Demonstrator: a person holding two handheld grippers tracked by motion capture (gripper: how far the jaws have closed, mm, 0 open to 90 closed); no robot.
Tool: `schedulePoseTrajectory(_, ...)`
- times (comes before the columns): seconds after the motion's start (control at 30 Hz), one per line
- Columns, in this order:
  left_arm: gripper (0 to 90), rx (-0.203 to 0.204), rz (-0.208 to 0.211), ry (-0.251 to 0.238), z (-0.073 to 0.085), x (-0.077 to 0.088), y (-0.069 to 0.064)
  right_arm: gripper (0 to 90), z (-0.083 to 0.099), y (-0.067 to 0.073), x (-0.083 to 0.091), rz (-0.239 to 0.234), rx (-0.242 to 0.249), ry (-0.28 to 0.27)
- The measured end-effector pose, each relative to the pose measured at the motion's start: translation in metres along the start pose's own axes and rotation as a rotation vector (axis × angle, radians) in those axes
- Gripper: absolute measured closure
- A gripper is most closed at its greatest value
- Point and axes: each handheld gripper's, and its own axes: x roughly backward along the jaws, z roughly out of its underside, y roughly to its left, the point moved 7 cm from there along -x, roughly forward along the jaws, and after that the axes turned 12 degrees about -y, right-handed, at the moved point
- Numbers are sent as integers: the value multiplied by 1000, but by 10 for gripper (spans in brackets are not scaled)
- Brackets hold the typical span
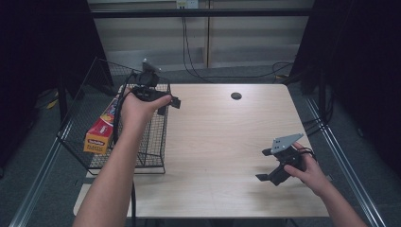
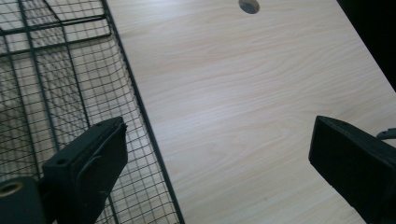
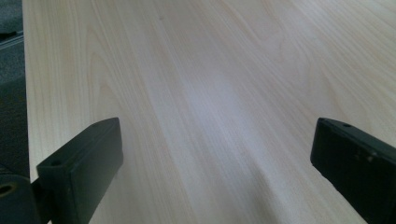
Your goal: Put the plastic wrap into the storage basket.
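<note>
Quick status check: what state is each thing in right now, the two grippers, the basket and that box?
Left gripper: open, nothing between its fingers, over the basket's right rim.
Right gripper: open, empty, low over the table.
Wire basket: upright at the table's left edge.
Foil-type box: closed, lying tilted inside the basket.

1 wire basket (image 1: pixel 152 142), 1 foil box (image 1: pixel 101 127), 2 claws: left claw (image 1: pixel 169 105), right claw (image 1: pixel 265 165), 1 table (image 1: pixel 222 142)
</note>
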Motion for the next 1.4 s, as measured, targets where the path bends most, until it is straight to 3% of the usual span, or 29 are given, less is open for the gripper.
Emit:
schedulePoseTrajectory(0.13, 48, -21, 7, -13, 4, -7, -7, 23, 2, 0, -1, 0, -4, 6)
schedulePoseTrajectory(0.17, 47, -29, 25, 0, 7, -10, -11, 23, 3, 0, -1, -1, -5, 6)
schedulePoseTrajectory(0.33, 48, -35, 35, 4, 12, -17, -16, 23, 5, 1, -3, -3, 0, 14)
schedulePoseTrajectory(0.6, 50, -86, 67, 23, 22, -30, -30, 23, 8, 0, -4, 4, -7, 19)
schedulePoseTrajectory(0.73, 48, -75, 82, 24, 27, -36, -33, 24, 10, 0, -5, -6, -8, 25)
schedulePoseTrajectory(1.4, 48, -112, 177, 45, 62, -66, -58, 24, 18, 2, -10, 14, 2, 45)
